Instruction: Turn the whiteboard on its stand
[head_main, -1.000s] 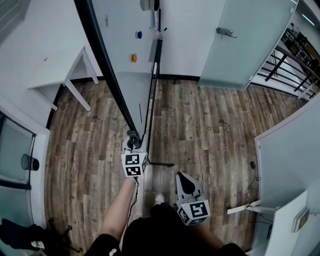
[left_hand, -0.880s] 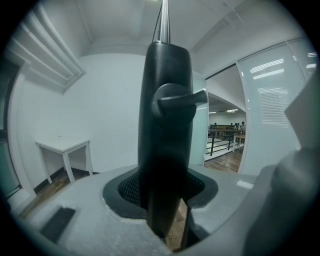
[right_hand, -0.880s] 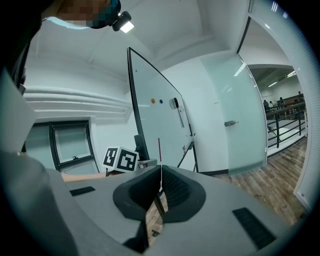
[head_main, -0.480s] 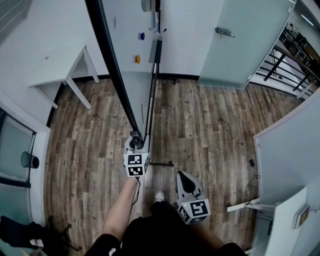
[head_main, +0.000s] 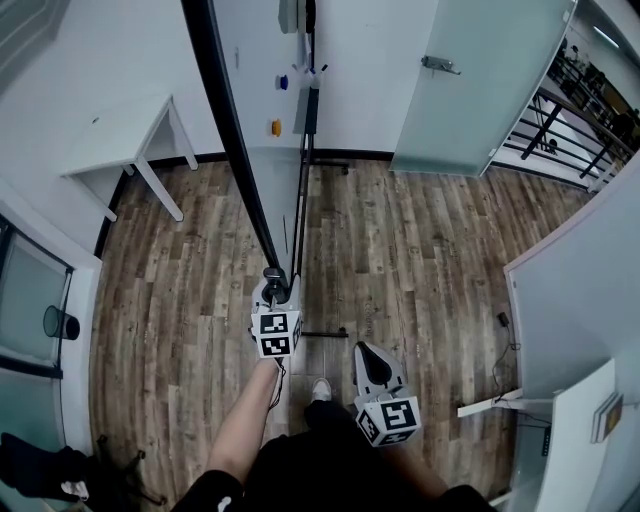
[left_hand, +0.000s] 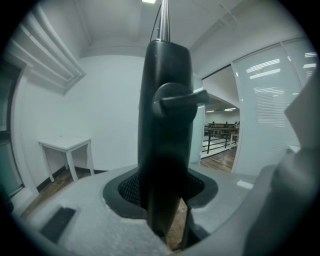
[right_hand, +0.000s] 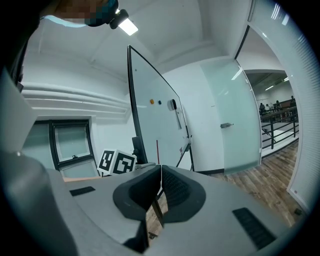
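Note:
From above, the whiteboard (head_main: 262, 90) shows almost edge-on, its black frame (head_main: 232, 130) running from the top of the head view down to my left gripper (head_main: 272, 288). That gripper is shut on the frame's near end. In the left gripper view the black frame piece (left_hand: 165, 115), with a small knob on its side, stands upright between the pads of the left gripper (left_hand: 167, 205). My right gripper (head_main: 373, 354) hangs lower right, shut and empty, apart from the board. The right gripper (right_hand: 160, 192) faces the whiteboard (right_hand: 155, 125).
The stand's black foot (head_main: 322, 332) lies on the wood floor by my shoe (head_main: 319, 392). A white table (head_main: 110, 140) stands at the left wall, a frosted glass door (head_main: 470, 80) at the back right, a white partition (head_main: 580, 320) at the right.
The board's black frame has swung to the right at its far end. My left gripper, still clamped on it, has shifted slightly right and toward me. The right gripper has stayed put.

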